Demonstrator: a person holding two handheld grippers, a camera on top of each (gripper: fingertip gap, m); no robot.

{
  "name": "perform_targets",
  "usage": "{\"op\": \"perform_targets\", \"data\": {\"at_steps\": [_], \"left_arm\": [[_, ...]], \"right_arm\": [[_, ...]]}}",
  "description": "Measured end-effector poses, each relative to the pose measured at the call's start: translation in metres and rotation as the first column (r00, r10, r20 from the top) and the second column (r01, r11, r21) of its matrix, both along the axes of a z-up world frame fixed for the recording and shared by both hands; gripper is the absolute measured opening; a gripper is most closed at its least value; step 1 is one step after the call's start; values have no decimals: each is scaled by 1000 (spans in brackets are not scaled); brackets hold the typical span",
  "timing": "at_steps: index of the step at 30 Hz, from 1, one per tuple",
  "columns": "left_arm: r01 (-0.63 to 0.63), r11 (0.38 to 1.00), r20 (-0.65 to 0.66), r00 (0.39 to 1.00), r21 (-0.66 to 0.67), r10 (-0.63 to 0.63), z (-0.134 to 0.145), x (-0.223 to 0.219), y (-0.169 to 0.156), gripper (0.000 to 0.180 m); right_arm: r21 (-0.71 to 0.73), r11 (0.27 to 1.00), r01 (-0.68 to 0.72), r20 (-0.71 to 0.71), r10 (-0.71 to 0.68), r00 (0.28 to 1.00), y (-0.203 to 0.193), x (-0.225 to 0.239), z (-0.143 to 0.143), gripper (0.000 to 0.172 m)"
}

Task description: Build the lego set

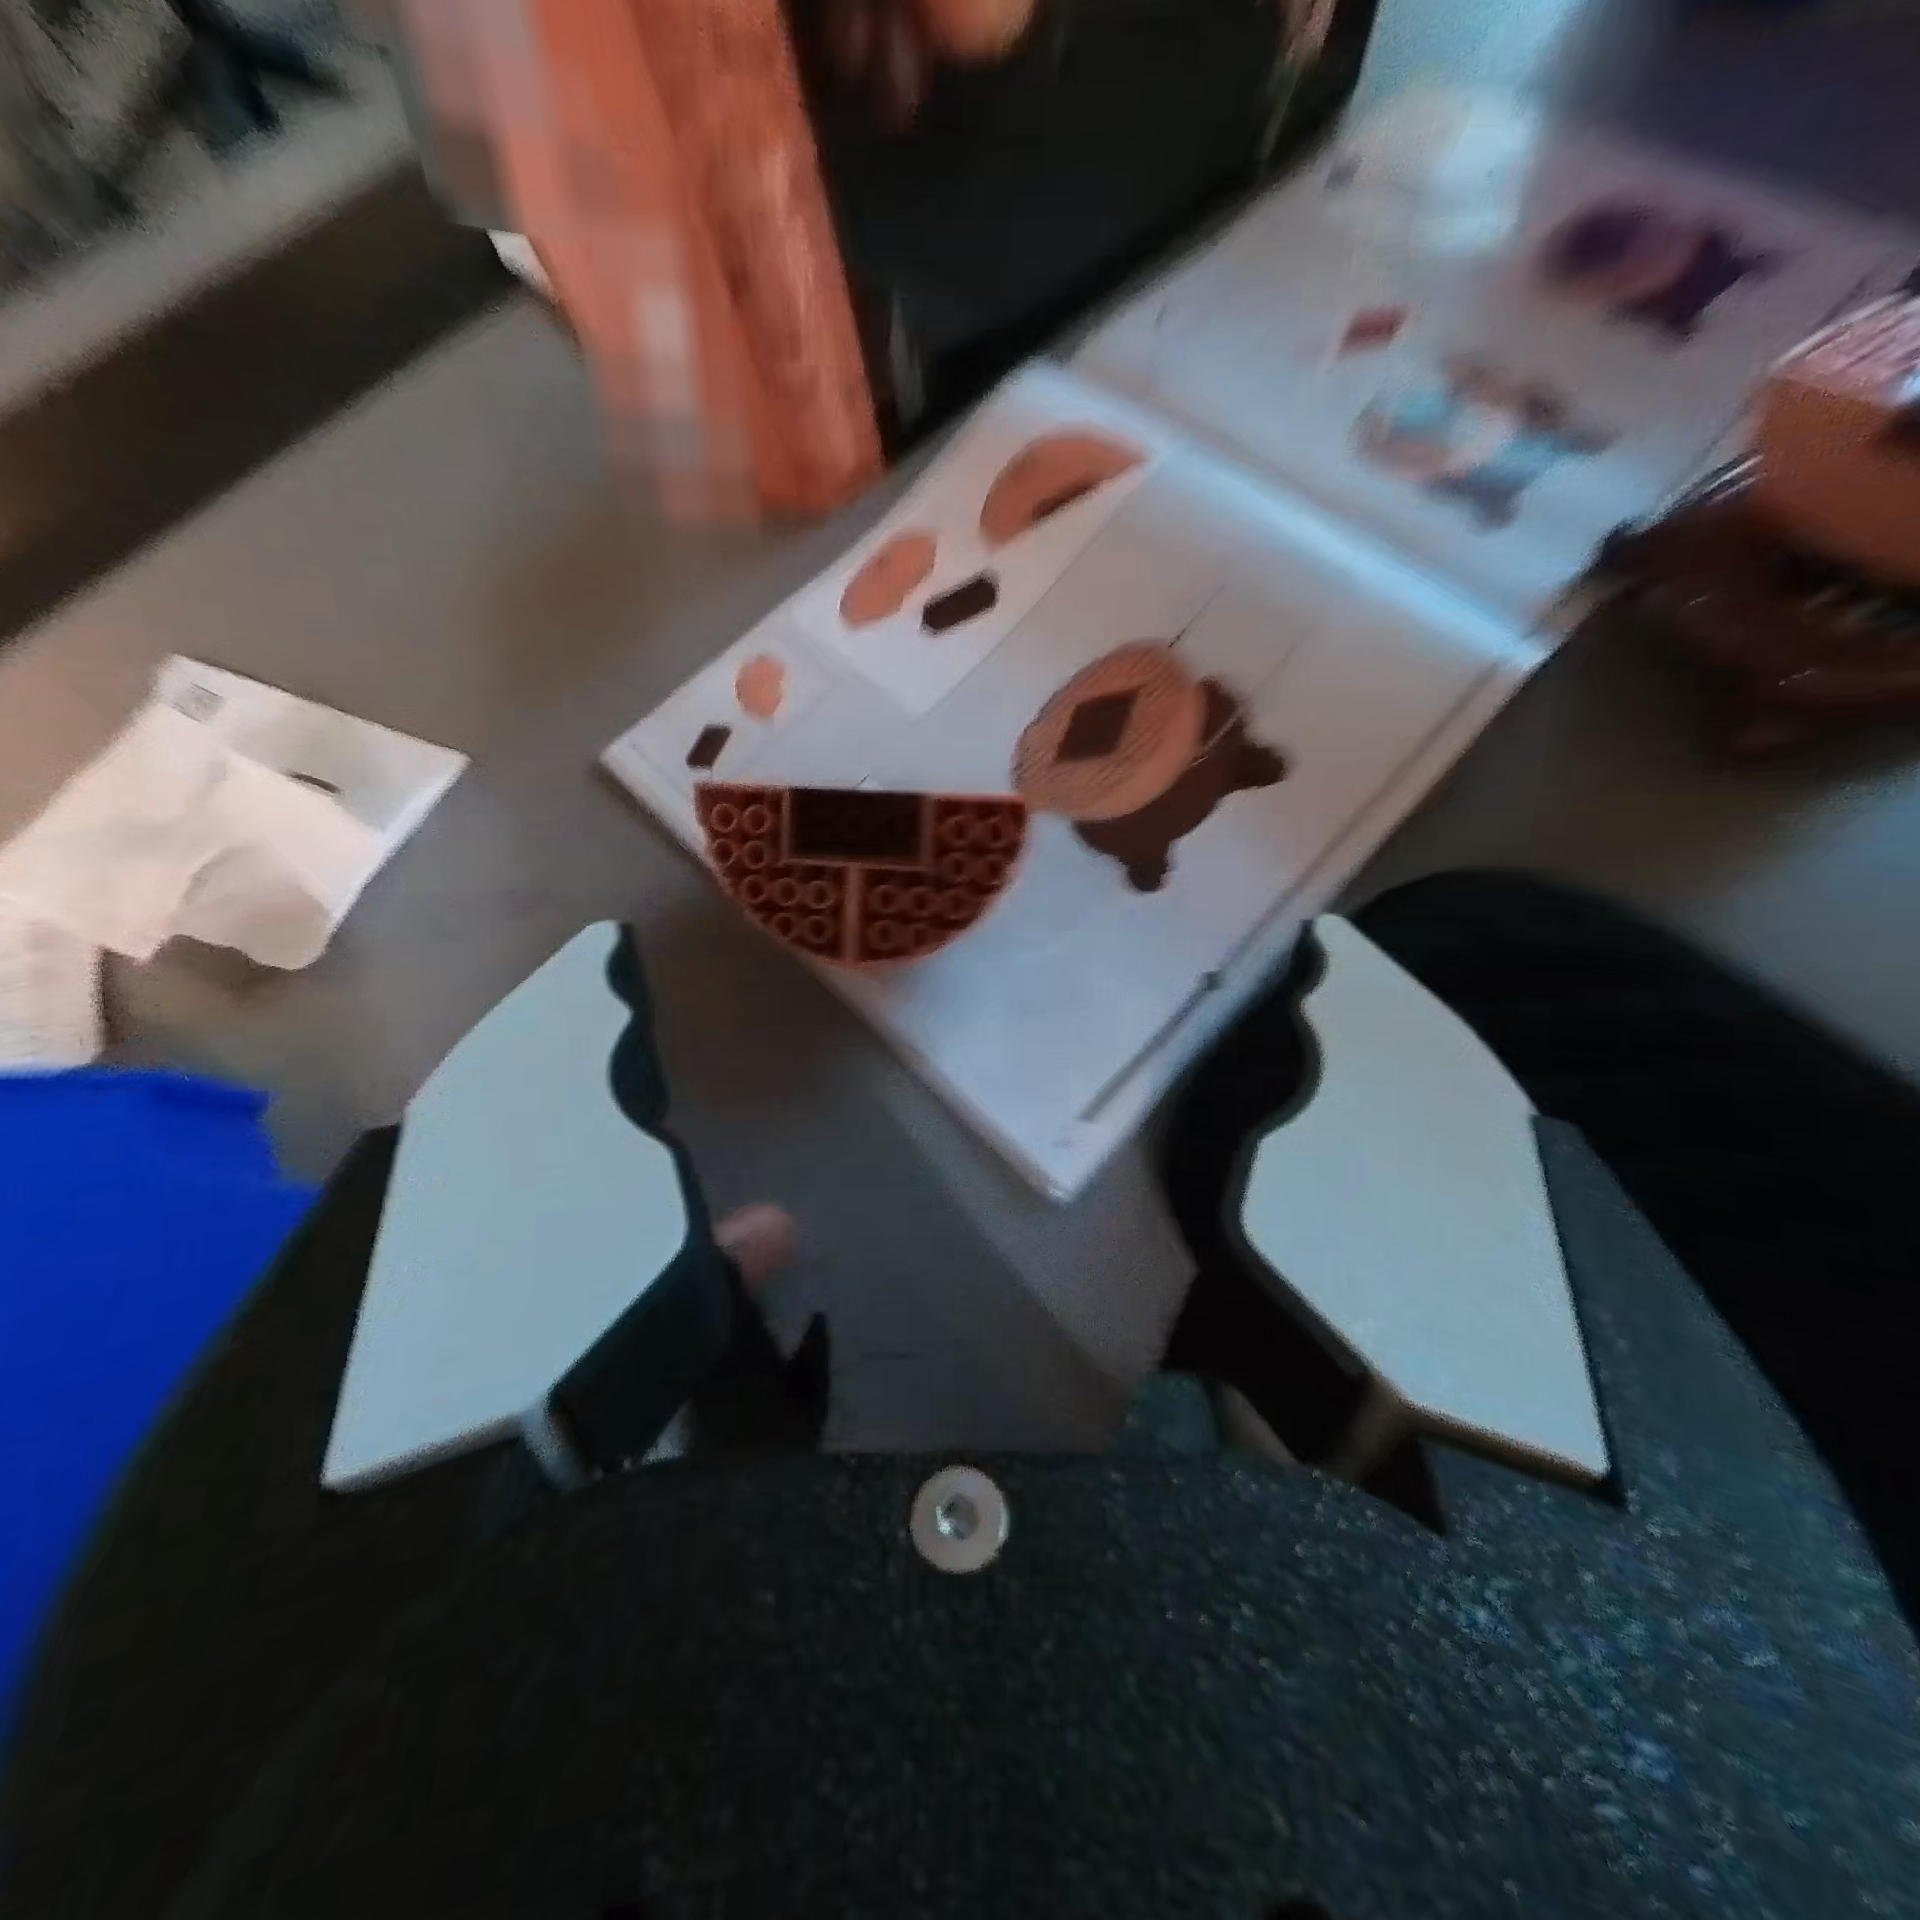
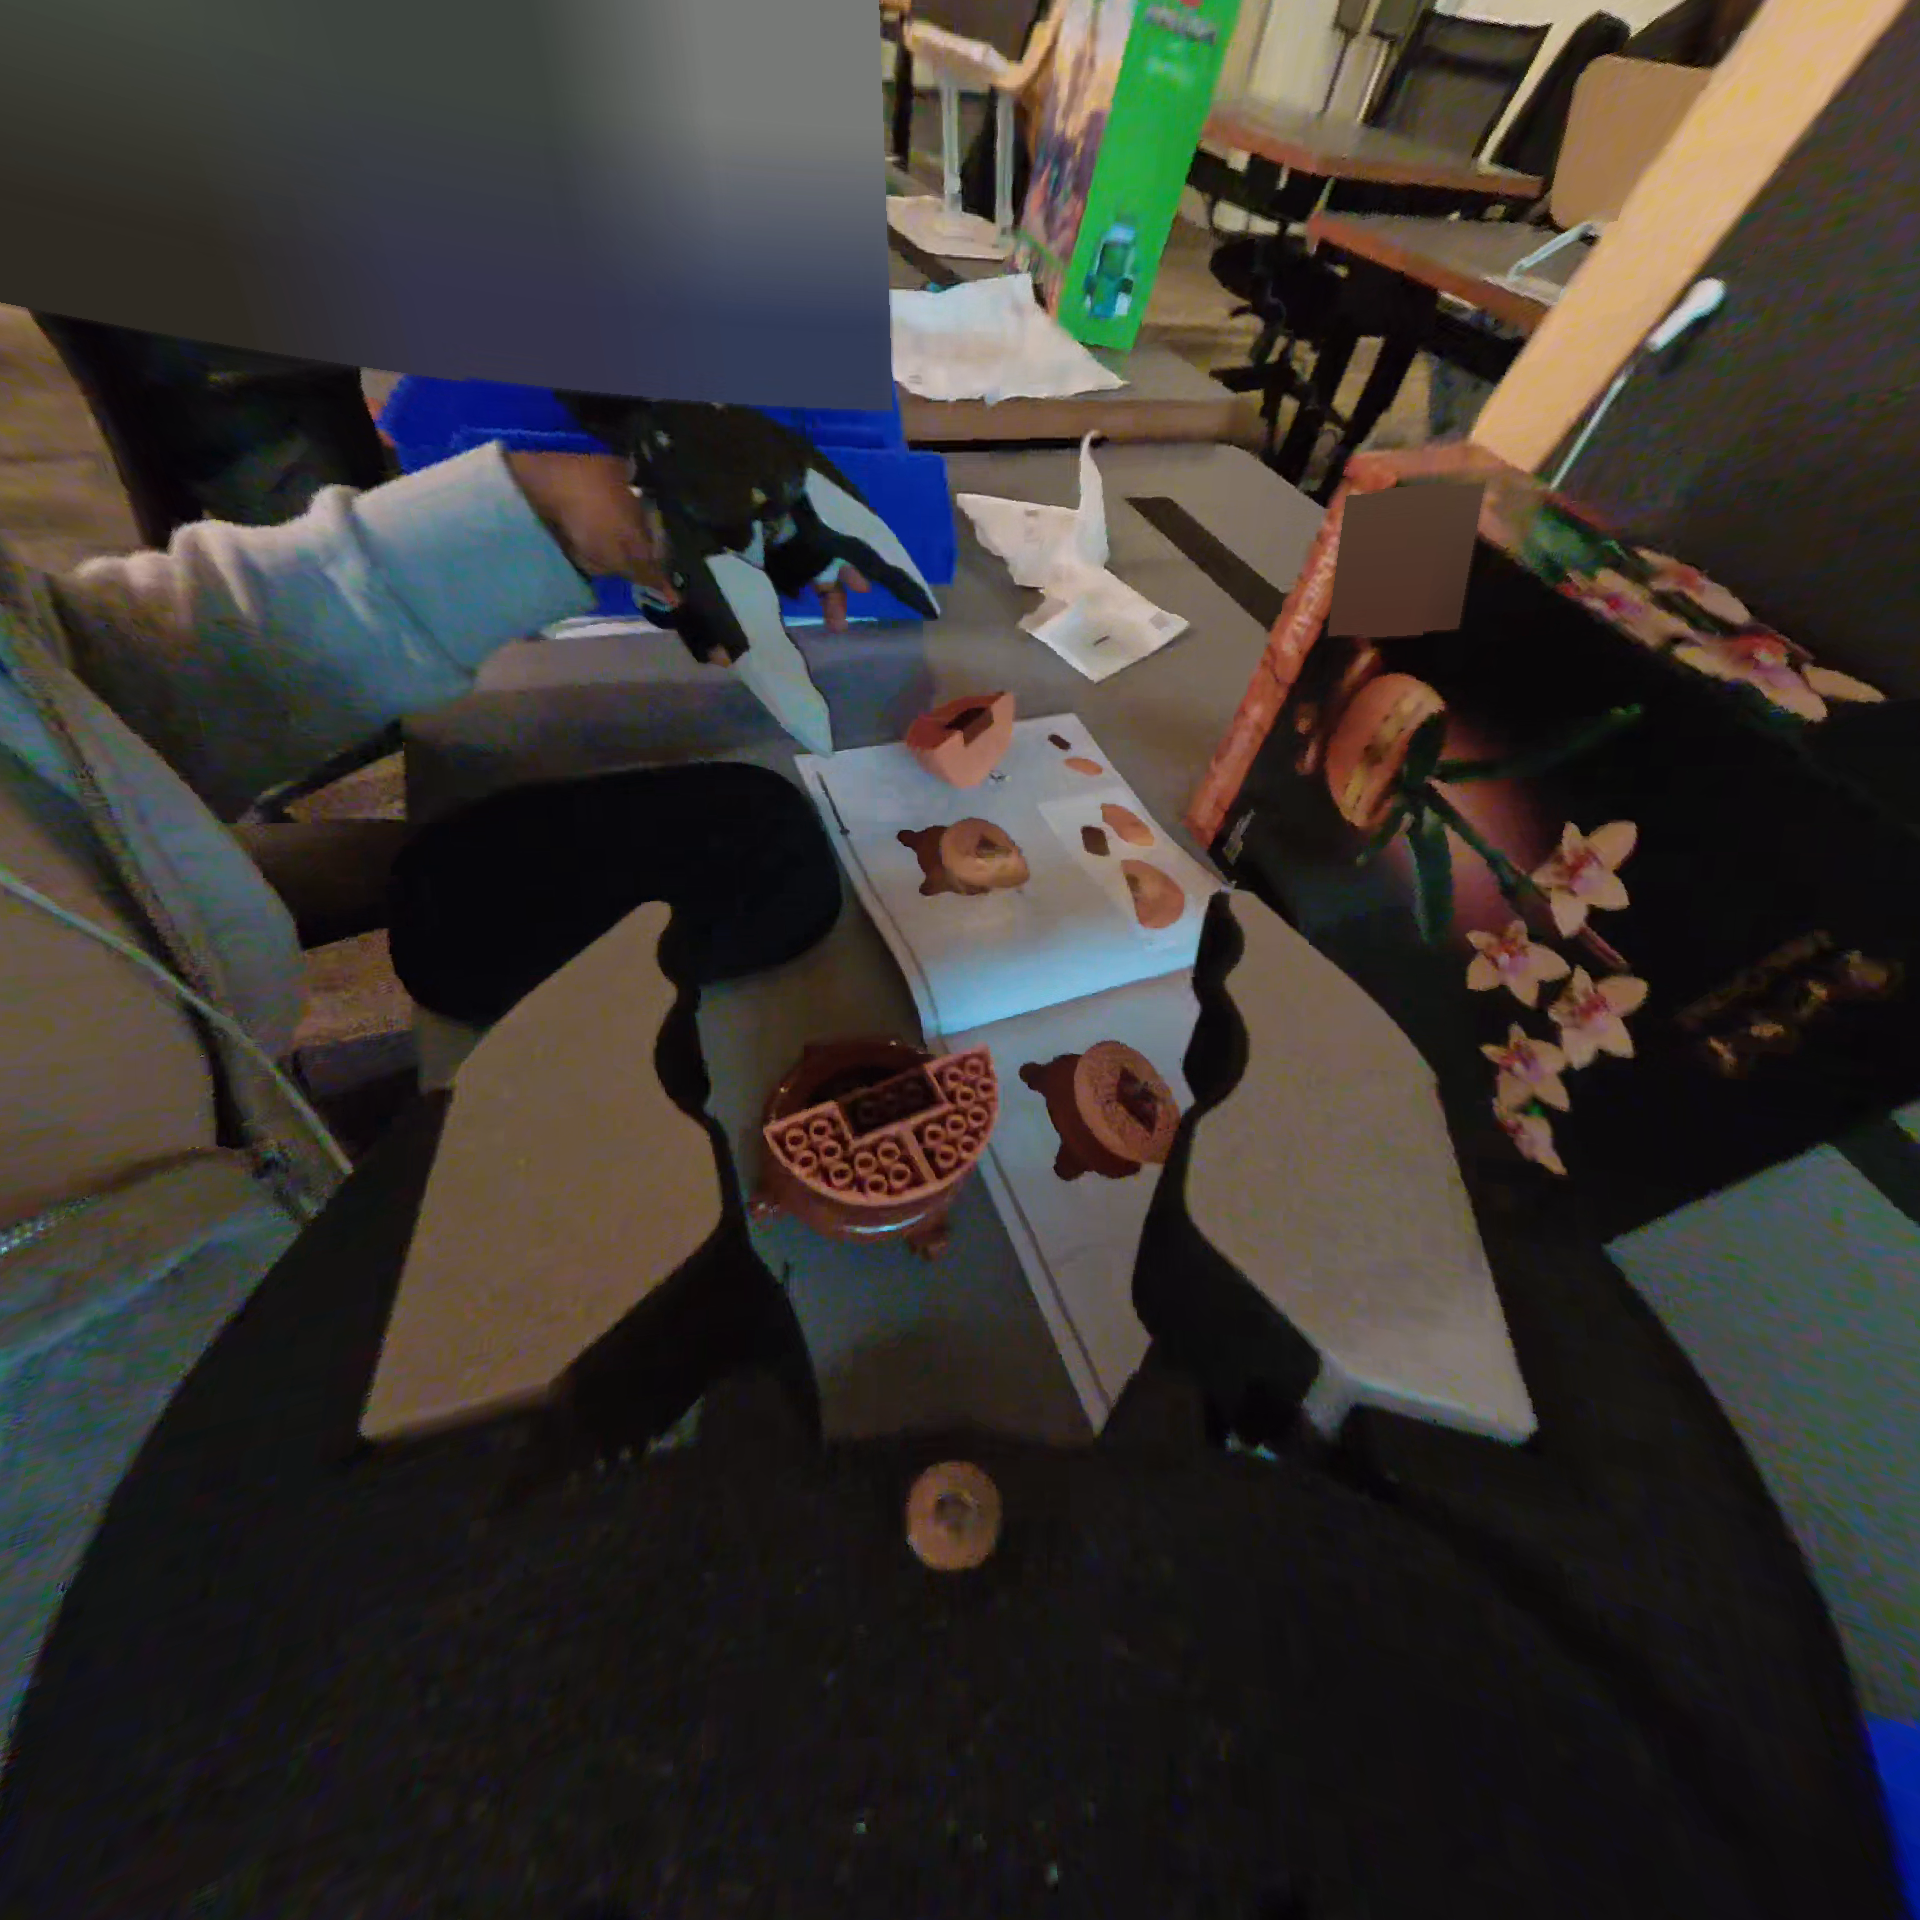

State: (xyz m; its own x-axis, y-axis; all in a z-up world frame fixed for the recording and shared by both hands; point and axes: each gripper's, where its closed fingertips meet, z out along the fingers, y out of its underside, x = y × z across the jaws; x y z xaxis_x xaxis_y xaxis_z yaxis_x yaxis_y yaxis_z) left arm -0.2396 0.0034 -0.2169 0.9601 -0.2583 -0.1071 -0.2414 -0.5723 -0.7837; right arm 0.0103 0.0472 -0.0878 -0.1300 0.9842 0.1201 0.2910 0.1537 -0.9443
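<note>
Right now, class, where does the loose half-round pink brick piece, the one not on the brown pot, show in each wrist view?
Left wrist view: the half-round pink brick piece lies centre, studded face up, on the booklet's near corner.
Right wrist view: the same piece lies upper centre, at the booklet's far edge.
Shared landmark: the open instruction booklet.

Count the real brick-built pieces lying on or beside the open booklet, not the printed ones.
2. A half-round piece lies on the booklet's far corner, near the left gripper. A round pot base stands at the booklet's near edge, between the right gripper's open fingers, untouched.
</note>
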Motion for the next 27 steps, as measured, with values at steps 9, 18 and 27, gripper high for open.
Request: {"op": "perform_targets", "data": {"at_steps": [9, 18, 27], "left_arm": [[84, 985, 37, 996, -149, -79, -45, -14, 39, 113], [195, 977, 9, 981, -91, -195, -29, 0, 39, 89], [503, 832, -74, 844, -234, -531, 18, 128, 5, 89]], "right_arm": [[-70, 998, -4, 22, 5, 1000, 21, 18, -27, 85], [-88, 994, -58, 118, 68, 991, 12, 18, -50, 83], [-24, 973, -228, 449, 214, 868, 5, 29, -102, 89]]}}
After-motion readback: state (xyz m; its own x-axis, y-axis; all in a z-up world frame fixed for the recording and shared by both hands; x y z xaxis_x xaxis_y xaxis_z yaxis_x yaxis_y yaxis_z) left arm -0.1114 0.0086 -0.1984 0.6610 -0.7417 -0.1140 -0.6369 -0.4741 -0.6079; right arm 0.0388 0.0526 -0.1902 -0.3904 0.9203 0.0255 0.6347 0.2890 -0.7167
